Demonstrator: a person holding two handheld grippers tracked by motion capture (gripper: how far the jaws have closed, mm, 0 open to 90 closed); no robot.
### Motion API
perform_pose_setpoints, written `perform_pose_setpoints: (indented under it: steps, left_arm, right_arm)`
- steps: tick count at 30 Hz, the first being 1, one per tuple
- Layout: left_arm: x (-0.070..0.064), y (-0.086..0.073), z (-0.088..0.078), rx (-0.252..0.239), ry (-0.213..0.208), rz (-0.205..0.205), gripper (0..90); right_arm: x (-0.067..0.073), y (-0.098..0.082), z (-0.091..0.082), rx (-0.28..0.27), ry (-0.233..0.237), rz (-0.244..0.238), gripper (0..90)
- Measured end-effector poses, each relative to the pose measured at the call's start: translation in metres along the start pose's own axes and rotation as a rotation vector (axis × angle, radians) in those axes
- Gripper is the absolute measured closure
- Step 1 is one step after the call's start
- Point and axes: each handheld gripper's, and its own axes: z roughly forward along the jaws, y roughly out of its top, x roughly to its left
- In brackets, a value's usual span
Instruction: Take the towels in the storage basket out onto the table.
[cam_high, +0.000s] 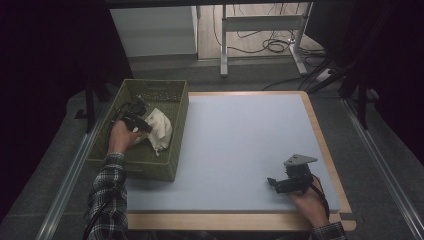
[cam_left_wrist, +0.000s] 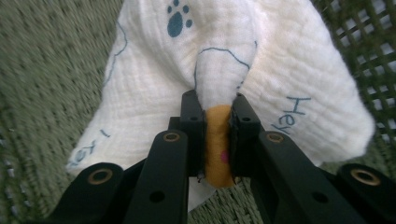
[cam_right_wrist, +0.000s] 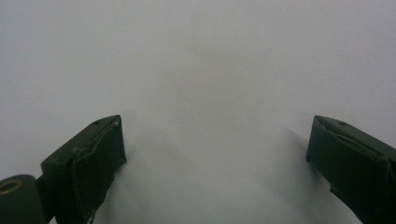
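One cloth (cam_left_wrist: 233, 51), pinched fold toward left gripper (cam_left_wrist: 217, 140), long axis diagonal in basket (cam_high: 172, 102).

The left gripper (cam_high: 141, 120), far left, has its jaws clamped on a fold of cloth (cam_left_wrist: 224, 88). The right gripper (cam_high: 276, 183), near right, rests low, jaws wide apart.

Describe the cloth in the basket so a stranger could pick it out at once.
Start at the green woven basket on the left edge of the pale blue table mat. Inside it lies a crumpled cream cloth, pinched by the left gripper. Dark blue paw prints, handwritten "Hey" lettering and an orange edge set it apart.
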Motion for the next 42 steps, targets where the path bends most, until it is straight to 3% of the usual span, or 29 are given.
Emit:
perform_pose_setpoints:
  steps: [3,25,42]
  left_arm:
    - [-0.004,0.000,-0.014,-0.052,-0.004,0.015,79.6]
    - [-0.018,-0.009,-0.081,-0.253,0.021,0.056,79.4]
    - [-0.033,-0.012,-0.124,-0.362,0.001,0.087,79.4]
  right_arm:
    - [0.000,0.000,0.000,0.000,0.000,0.000,4.4]
    - [0.000,0.000,0.000,0.000,-0.001,-0.001,4.4]
    - [0.000,0.000,0.000,0.000,-0.001,-0.001,4.4]
